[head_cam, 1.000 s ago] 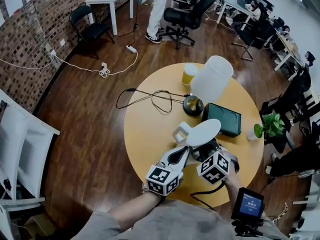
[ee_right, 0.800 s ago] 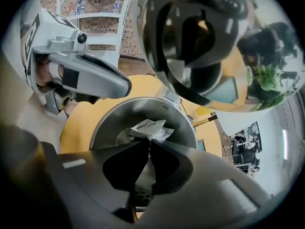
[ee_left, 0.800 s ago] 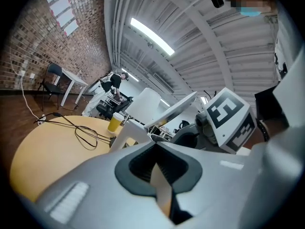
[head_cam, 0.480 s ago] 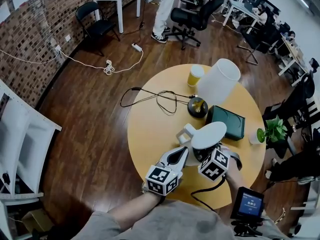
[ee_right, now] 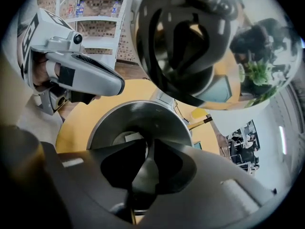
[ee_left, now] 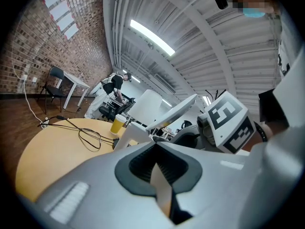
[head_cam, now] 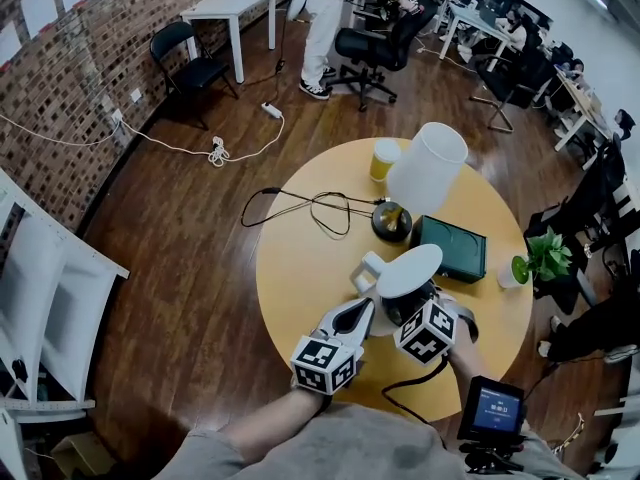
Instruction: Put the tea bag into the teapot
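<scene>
1. Right claw: jaws narrowly parted and just been opening, with nothing pinched between them. It points steeply down into the teapot mouth.
2. Tea bag: a pale square on the pot floor, just beyond the claw tips. It looks released.
3. Left claw: jaws closed together, tip just beside the lower edge of the raised lid. Whether it grips the lid is unclear.
4. Judgement: lift the right claw straight out, clear of the rim and the lid above it. Check that no string trails, and hold the lid steady meanwhile.
</scene>
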A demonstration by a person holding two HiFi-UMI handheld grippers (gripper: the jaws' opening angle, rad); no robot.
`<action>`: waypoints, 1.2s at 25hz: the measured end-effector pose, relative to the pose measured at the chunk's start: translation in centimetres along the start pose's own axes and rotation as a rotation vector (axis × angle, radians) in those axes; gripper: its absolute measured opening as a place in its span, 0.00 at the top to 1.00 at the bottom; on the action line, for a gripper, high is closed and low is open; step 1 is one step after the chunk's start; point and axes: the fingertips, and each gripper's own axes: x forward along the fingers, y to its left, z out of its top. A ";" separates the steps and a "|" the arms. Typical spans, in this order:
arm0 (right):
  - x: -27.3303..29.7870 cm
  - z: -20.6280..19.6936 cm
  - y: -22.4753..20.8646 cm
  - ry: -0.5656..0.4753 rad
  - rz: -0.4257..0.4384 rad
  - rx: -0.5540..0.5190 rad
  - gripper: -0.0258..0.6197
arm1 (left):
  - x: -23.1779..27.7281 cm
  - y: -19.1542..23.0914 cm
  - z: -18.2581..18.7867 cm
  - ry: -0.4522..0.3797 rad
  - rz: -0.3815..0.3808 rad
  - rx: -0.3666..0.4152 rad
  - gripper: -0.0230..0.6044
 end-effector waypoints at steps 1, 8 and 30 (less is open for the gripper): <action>-0.3 0.2 -0.1 -0.029 -0.017 0.022 0.86 | -0.1 -0.2 0.2 0.000 -0.001 0.007 0.96; -3.8 -0.6 -2.4 -0.300 -0.195 0.341 0.93 | -0.5 -2.8 1.4 0.012 -0.035 0.076 0.96; -11.7 -6.8 2.0 -0.707 -0.206 0.931 0.95 | -0.5 -11.0 -1.6 0.108 -0.225 0.170 0.96</action>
